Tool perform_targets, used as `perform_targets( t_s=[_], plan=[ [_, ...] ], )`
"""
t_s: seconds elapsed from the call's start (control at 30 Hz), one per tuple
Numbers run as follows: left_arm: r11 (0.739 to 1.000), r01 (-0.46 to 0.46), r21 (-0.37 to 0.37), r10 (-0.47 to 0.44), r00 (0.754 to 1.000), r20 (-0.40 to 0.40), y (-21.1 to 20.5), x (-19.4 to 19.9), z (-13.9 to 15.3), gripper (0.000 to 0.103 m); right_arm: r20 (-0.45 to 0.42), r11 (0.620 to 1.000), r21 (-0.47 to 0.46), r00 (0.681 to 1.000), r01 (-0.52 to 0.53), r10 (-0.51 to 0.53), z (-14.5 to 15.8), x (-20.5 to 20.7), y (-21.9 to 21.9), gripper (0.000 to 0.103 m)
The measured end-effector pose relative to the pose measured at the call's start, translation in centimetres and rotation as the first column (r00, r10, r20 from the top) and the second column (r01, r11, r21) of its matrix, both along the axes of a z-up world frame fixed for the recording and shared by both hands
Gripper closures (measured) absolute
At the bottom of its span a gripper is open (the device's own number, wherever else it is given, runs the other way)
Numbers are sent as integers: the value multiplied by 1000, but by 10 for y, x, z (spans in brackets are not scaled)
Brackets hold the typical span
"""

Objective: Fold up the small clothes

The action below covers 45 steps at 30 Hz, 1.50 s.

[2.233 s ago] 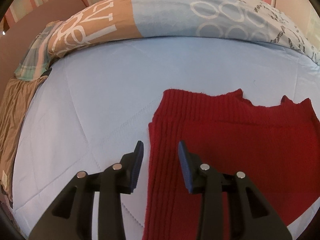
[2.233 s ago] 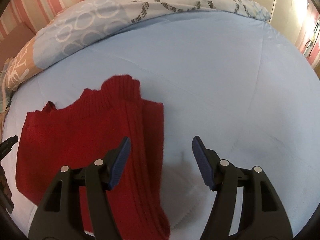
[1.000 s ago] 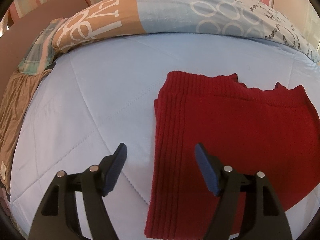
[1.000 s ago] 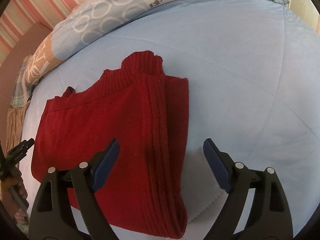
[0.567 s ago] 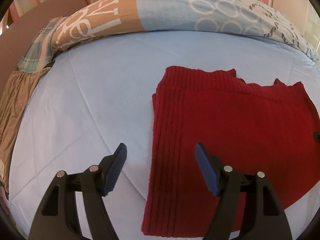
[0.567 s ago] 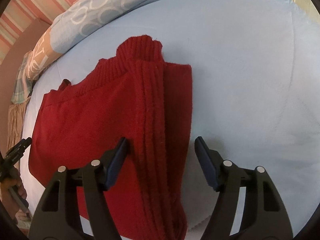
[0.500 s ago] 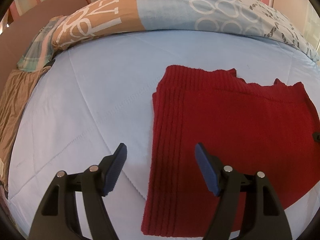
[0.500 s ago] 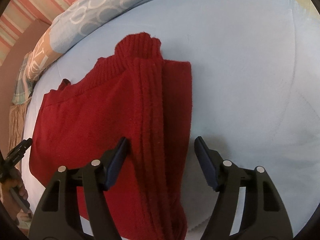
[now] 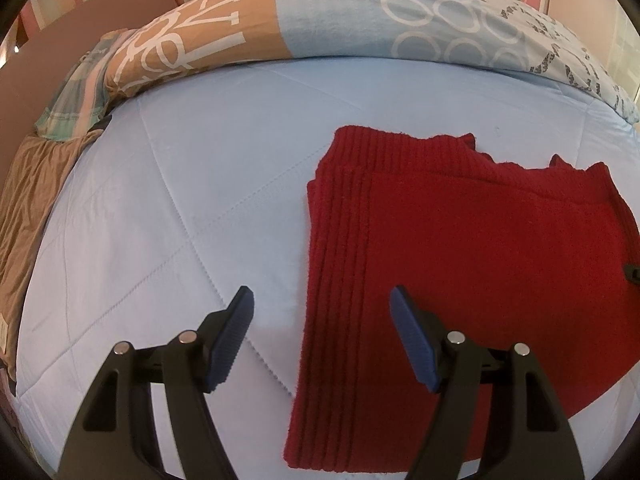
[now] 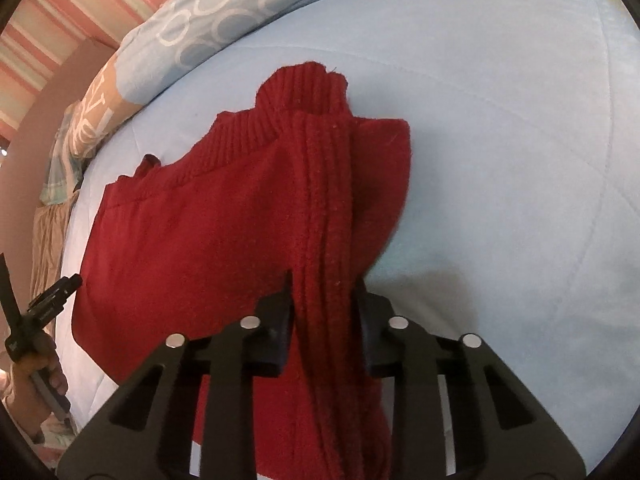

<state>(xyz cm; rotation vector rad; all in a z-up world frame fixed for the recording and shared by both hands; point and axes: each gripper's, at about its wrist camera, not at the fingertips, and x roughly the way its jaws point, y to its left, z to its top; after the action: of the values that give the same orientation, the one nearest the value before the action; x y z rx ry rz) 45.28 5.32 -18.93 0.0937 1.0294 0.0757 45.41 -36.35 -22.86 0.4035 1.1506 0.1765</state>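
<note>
At the far left a tan cloth (image 9: 28, 208) hangs off the side of the bed (image 9: 224, 184), and a patterned duvet (image 9: 328, 20) is bunched along the far edge, which leaves the pale blue quilted surface free as a flat place to fold on. The left gripper (image 9: 322, 312) hangs low over the near left part of that surface with its jaws wide apart and nothing between the pads; the ribbed left edge of the sweater (image 9: 460, 264) lies just under and between them, so this hand looks placed to take that edge when its turn comes, though it does not touch it. The sweater, a red knit, lies spread on the bed right of centre, its ribbed collar pointing toward the duvet and one side panel already laid over the body in a long straight fold. Further right, in the right wrist view, the right gripper (image 10: 322, 300) has its jaws closing on the sweater's (image 10: 192, 240) right side, and a thick ridge of ribbed knit stands pinched up between the pads, running away from them toward the collar. The cloth tents upward there and throws a shadow on the quilt beside it, so the grip seems meant to lift that side clear of the bed and carry it across the body for the next fold. Gathering several layers at once probably keeps the thick knit from slipping out.
</note>
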Motion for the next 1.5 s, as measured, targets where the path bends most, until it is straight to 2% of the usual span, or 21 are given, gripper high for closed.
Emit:
perform_targets(
  t_s=[0.43,0.57,0.63,0.73,0.8,0.9,1.07,1.3,1.5],
  plan=[
    [1000,7,8,-7,1000,1,-2,-1,2,32,33,998,-67,999,14,-12,25,-10,-4,87],
    [1000,11,3,-11,1000,7,-5,-2,5,32,19,991,-103,997,81,-79,33,-19,-27,87],
    [1000,10,-2,-10,1000,13,-5,-3,8,32,17,983,-153,995,100,-99,41,-26,-40,87],
    [1000,13,-9,-13,1000,18,-6,-4,11,32,42,965,-251,997,79,-71,62,-34,-41,87],
    [1000,16,-12,-16,1000,19,-8,-6,12,32,56,958,-277,997,73,-60,76,-38,-35,87],
    [1000,14,-9,-14,1000,12,-7,-5,13,32,98,942,-329,995,68,-37,102,-41,-11,87],
    [1000,-6,-13,7,1000,29,9,-2,24,32,127,932,-354,991,77,-34,124,-38,32,87],
    [999,-35,-25,36,998,46,45,-6,35,32,117,934,-346,992,89,-51,133,-26,129,87],
    [999,-21,-34,23,998,55,65,-10,41,32,99,912,-404,994,75,-38,118,-7,216,87]
  ],
)
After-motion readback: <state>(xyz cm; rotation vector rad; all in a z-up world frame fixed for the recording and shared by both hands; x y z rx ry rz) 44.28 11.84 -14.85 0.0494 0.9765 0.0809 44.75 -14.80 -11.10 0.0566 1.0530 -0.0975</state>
